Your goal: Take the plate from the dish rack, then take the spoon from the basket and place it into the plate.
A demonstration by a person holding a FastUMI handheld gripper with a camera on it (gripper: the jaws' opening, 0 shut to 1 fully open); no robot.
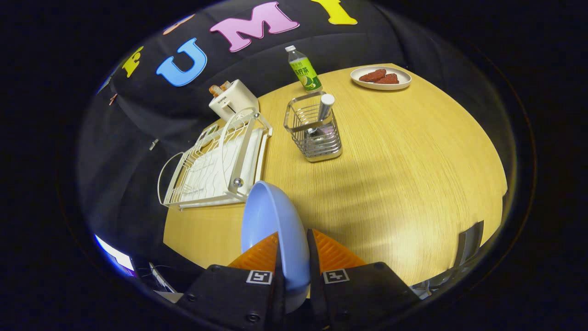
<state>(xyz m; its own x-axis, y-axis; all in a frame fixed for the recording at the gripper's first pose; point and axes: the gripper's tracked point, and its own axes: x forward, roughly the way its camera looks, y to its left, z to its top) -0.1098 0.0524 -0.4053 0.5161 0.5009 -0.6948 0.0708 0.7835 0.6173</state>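
Between the gripper (pixel 294 250) fingers a pale blue round plate (pixel 272 225) is clamped on edge, beside the white wire dish rack (pixel 216 161) (rack empty).

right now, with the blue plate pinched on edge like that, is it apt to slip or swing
Likely stiff: the blue plate keeps its shape between the gripper fingers. Its glossy surface may slip. Held by the rim, standing on edge, it could pivot if jolted.

- This is a booth set up like a small kitchen, with black cloth walls.
- A round wooden table (pixel 390 161) fills it.
- On the table stand a dish rack (pixel 216 161), a toaster (pixel 233 99), a drink bottle (pixel 304 69) and a plate of food (pixel 381 77).
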